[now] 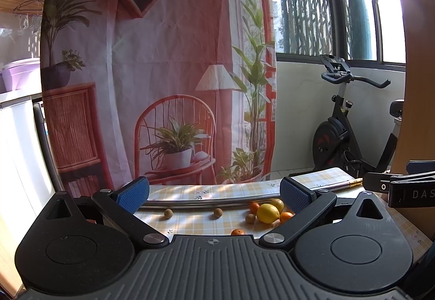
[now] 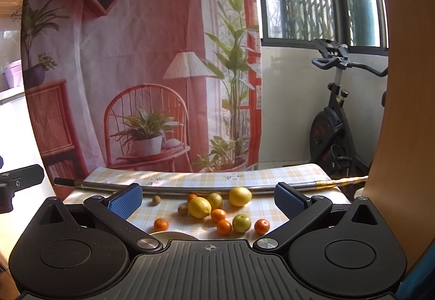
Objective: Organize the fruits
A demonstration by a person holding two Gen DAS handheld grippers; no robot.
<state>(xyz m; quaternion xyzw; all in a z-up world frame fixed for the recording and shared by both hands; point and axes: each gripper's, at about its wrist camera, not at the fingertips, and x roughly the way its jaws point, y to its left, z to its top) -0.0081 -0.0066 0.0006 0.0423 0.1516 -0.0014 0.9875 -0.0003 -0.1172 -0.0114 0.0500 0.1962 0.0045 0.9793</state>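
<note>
- Fingers point(image 1: 133, 195) of left gripper point(image 1: 214, 195) are standing wide, holding nothing; right gripper point(image 2: 208, 199) likewise spread and empty.
- Fruits are lying loose on checked tablecloth point(image 2: 261, 177): lemons point(image 2: 199, 207), tangerines point(image 2: 224, 227), green fruit point(image 2: 241, 223), small brown ones point(image 1: 168, 213). None grouped; task appears unstarted.
- Pale plate edge point(image 2: 174, 235) is showing nearest.
- Metal pole point(image 2: 174, 188) is lying just behind the fruits.

Printed backdrop cloth point(image 1: 163, 68), sunlit barred window point(image 1: 304, 0) — exercise bike point(image 1: 342, 123) beneath.
</note>
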